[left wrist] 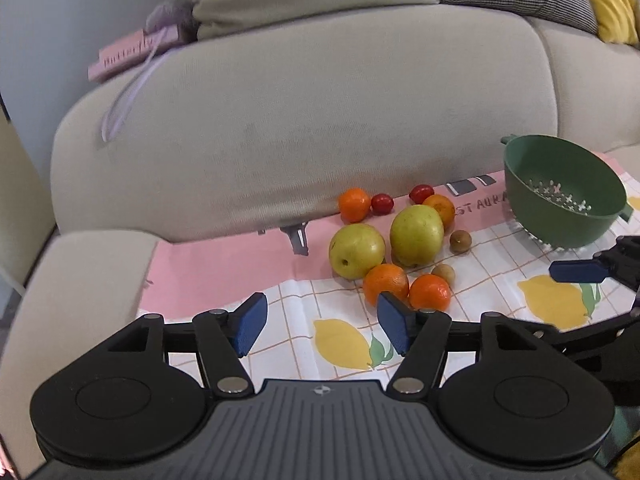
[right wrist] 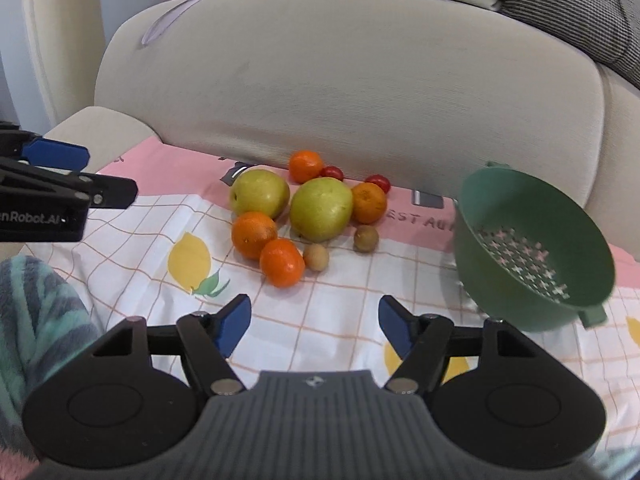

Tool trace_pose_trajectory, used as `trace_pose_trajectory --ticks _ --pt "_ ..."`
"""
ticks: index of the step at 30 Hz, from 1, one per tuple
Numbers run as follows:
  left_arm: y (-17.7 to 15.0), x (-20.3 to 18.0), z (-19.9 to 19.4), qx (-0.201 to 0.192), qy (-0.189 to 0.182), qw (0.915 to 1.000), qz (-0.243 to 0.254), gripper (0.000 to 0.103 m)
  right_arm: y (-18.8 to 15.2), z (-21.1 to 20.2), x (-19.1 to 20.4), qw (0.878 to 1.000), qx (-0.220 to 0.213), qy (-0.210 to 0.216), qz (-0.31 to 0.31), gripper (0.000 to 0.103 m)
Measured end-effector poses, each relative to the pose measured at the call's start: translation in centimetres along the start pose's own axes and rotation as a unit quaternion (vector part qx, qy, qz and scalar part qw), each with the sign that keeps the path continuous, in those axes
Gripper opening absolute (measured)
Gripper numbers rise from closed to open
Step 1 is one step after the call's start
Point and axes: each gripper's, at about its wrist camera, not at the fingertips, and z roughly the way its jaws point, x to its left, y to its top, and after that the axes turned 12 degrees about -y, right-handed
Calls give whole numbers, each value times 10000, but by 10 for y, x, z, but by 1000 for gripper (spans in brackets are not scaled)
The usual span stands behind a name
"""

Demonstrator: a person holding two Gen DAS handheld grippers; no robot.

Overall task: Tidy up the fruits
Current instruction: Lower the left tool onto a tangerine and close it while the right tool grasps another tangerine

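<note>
While lying bunched on the lemon-print cloth [right wrist: 132, 248], fruits [right wrist: 320, 210] showing green, orange, red (colander [right wrist: 532, 248] tilting beside). Left gripper [left wrist: 322, 322] gaping, pinching nothing. Right gripper [right wrist: 314, 322] likewise spread, empty.

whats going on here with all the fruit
A person holds a gripper in each hand over a pile of fruit on a lemon-print cloth. The left gripper and right gripper are both open and empty. Oranges, green apples and small red fruits lie loose; the green colander beside them holds nothing yet.
</note>
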Motion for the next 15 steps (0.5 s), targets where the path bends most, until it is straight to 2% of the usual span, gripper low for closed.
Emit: trace_pose_trajectory --ticks 3,7,11,13,15 --pt "2 8 12 47 -238 9996 -160 75 4 10 8 9996 -103 -151 -197 68" --pt "3 13 29 215 -242 9993 -178 75 10 24 14 9996 -32 56 -263 68" --pt "2 19 43 306 -452 9981 -288 73 13 37 19 9994 82 142 -311 68" --pt "2 23 49 369 -551 9970 -406 67 14 44 21 9991 140 208 -340 60" --pt "2 26 55 426 -655 9958 -476 65 16 52 23 9987 198 261 -389 57"
